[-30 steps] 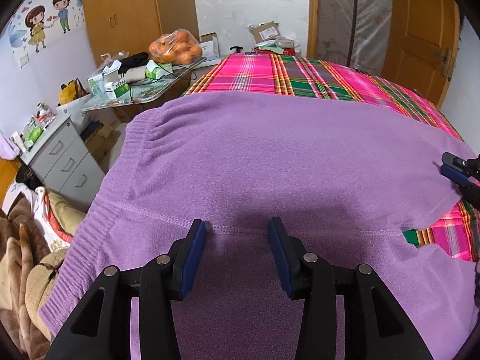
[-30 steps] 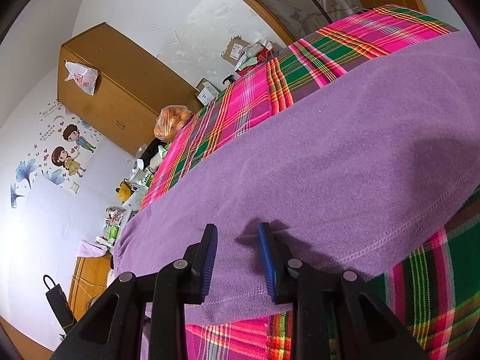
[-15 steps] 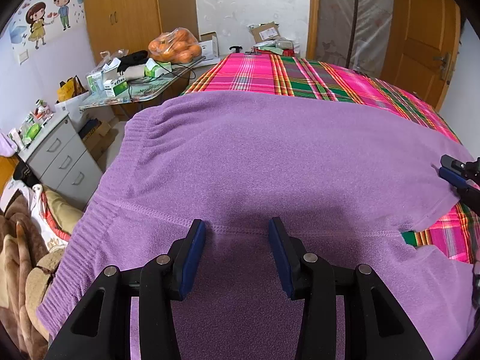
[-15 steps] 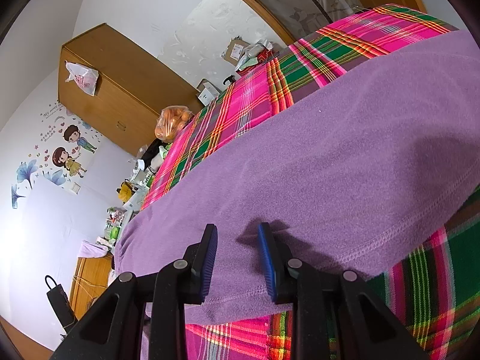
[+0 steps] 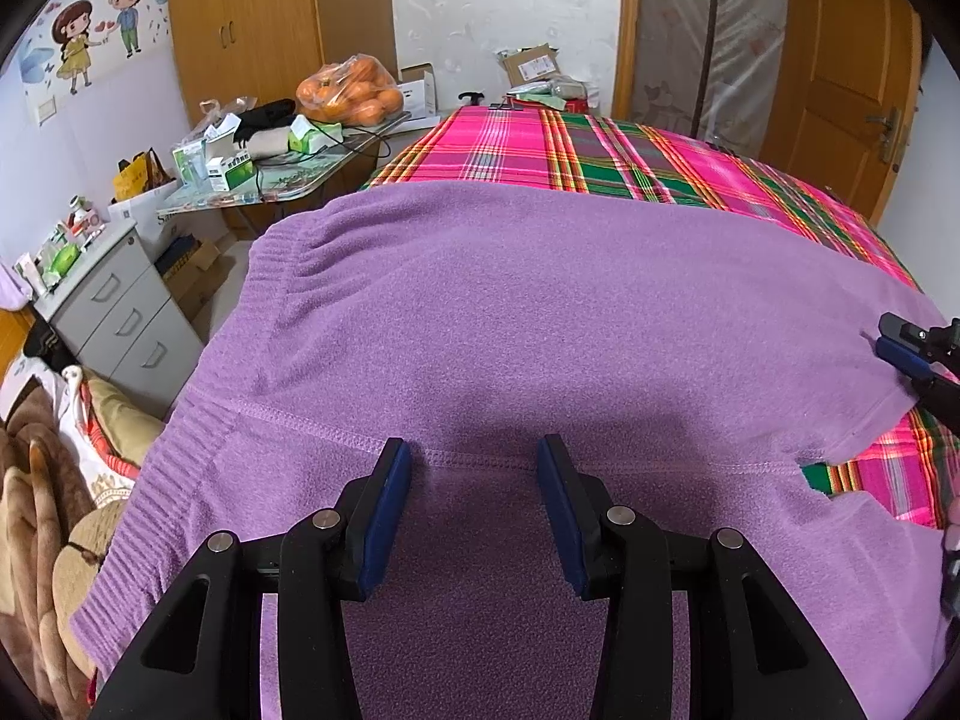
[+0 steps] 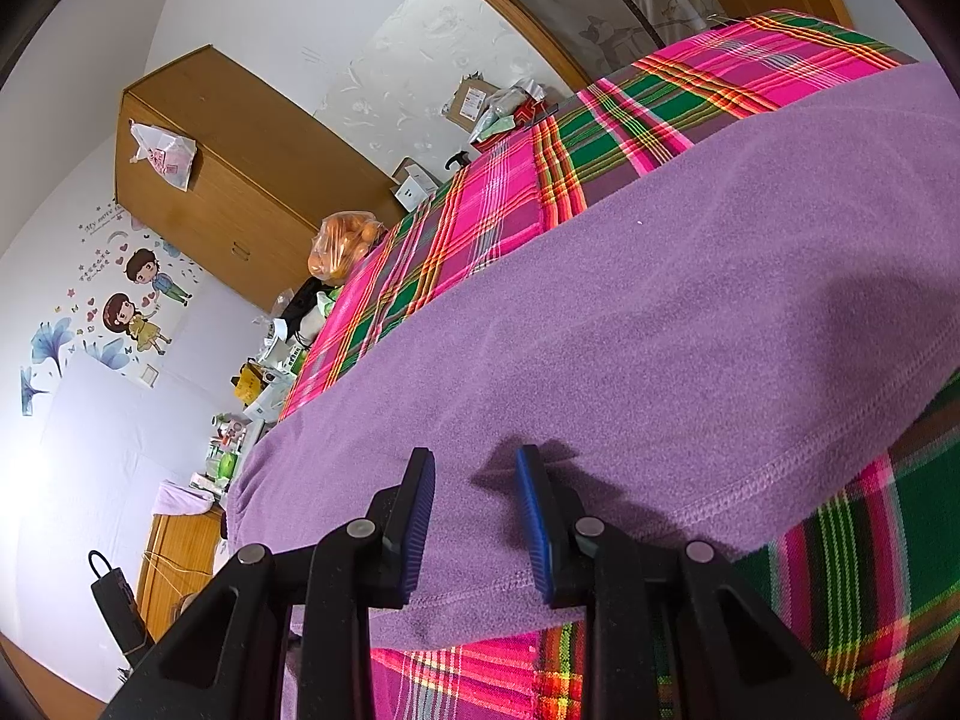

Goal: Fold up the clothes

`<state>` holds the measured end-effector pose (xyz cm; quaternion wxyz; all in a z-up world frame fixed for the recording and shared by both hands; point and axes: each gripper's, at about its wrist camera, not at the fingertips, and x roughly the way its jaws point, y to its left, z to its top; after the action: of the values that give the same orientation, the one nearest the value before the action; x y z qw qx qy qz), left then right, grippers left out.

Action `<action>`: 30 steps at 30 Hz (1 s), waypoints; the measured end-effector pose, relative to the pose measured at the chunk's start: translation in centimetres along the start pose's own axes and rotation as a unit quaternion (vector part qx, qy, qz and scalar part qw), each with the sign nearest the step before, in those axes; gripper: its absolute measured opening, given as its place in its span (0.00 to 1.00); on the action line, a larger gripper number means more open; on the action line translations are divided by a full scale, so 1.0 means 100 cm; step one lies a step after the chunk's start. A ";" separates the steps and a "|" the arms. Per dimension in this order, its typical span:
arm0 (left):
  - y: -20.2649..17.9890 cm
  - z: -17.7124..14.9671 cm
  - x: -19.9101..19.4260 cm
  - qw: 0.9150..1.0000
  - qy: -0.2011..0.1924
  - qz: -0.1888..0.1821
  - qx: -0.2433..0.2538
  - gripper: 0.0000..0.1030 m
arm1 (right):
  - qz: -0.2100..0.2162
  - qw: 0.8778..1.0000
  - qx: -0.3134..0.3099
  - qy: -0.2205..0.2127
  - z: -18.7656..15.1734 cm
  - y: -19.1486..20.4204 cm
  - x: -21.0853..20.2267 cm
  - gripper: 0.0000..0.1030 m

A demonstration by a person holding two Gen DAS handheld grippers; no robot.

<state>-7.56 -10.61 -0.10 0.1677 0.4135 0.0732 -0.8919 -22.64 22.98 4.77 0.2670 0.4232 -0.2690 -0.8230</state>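
Purple fleece garment (image 5: 540,324) lies spread flat over the plaid bedspread (image 5: 600,150), covering most of the near half. Left gripper (image 5: 474,468) hovers right above a stitched seam, jaws spread with nothing between them. Right gripper (image 6: 474,480) sits at the garment's hem edge, also spread apart. Further back there's a cluttered side table (image 5: 282,180) with a bag of oranges (image 5: 351,93), then a wooden wardrobe (image 5: 252,18) and door (image 5: 852,72).

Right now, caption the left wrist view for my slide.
Open left claw hovers over the purple fleece garment spread on the plaid bedspread.
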 end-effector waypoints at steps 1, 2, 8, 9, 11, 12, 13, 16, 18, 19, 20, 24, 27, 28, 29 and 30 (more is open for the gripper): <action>0.000 0.000 0.000 1.000 0.000 0.000 0.000 0.45 | -0.001 1.000 0.000 -0.001 0.000 0.000 0.000 0.28; 0.001 0.000 0.000 1.000 0.000 0.000 0.000 0.45 | -0.002 1.000 0.000 -0.001 0.000 0.001 0.000 0.28; 0.002 -0.001 -0.001 1.000 0.000 -0.002 -0.002 0.45 | -0.003 1.000 -0.002 -0.002 0.000 0.002 0.001 0.28; 0.002 -0.001 -0.001 1.000 0.000 -0.002 -0.002 0.45 | -0.003 1.000 -0.002 -0.002 0.000 0.002 0.001 0.28; 0.002 -0.001 -0.001 1.000 0.000 -0.003 -0.002 0.45 | -0.004 1.000 -0.002 -0.002 0.000 0.005 0.001 0.28; 0.002 -0.001 -0.001 1.000 0.000 -0.004 -0.003 0.45 | -0.002 1.000 -0.001 -0.001 0.000 0.005 0.000 0.28; 0.002 -0.001 -0.001 1.000 0.000 -0.004 -0.003 0.45 | 0.000 1.000 0.000 -0.001 0.000 0.005 0.000 0.28; 0.001 0.000 0.000 1.000 0.000 -0.003 -0.002 0.45 | 0.010 1.000 0.005 -0.001 0.001 0.002 -0.002 0.28; 0.002 0.000 0.000 1.000 0.001 -0.003 -0.001 0.45 | 0.013 1.000 0.008 -0.002 0.001 0.001 -0.002 0.28; 0.002 0.000 0.000 1.000 0.001 -0.003 -0.001 0.45 | 0.011 1.000 0.007 -0.001 0.001 0.002 -0.001 0.28; 0.002 0.000 0.000 1.000 0.001 -0.003 -0.001 0.45 | 0.010 1.000 0.005 -0.001 0.001 0.003 -0.001 0.28; 0.002 0.000 0.000 1.000 0.000 -0.003 -0.001 0.45 | 0.012 1.000 0.008 -0.001 0.001 0.001 -0.001 0.28; 0.001 0.000 0.000 1.000 0.000 -0.001 0.000 0.45 | 0.010 1.000 0.006 -0.001 0.002 0.001 0.000 0.28; 0.001 0.000 0.000 1.000 0.000 -0.001 0.000 0.45 | 0.010 1.000 0.006 -0.001 0.002 0.001 0.000 0.28; 0.001 0.000 0.000 1.000 0.000 -0.001 0.000 0.45 | 0.009 1.000 0.006 -0.001 0.002 0.001 0.000 0.28; 0.001 0.000 0.000 1.000 0.000 -0.002 -0.001 0.45 | 0.008 1.000 0.005 -0.001 0.002 0.001 0.000 0.28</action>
<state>-7.52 -10.70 -0.12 0.1661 0.4135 0.0751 -0.8920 -22.76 22.93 4.92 0.2714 0.4216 -0.2771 -0.8197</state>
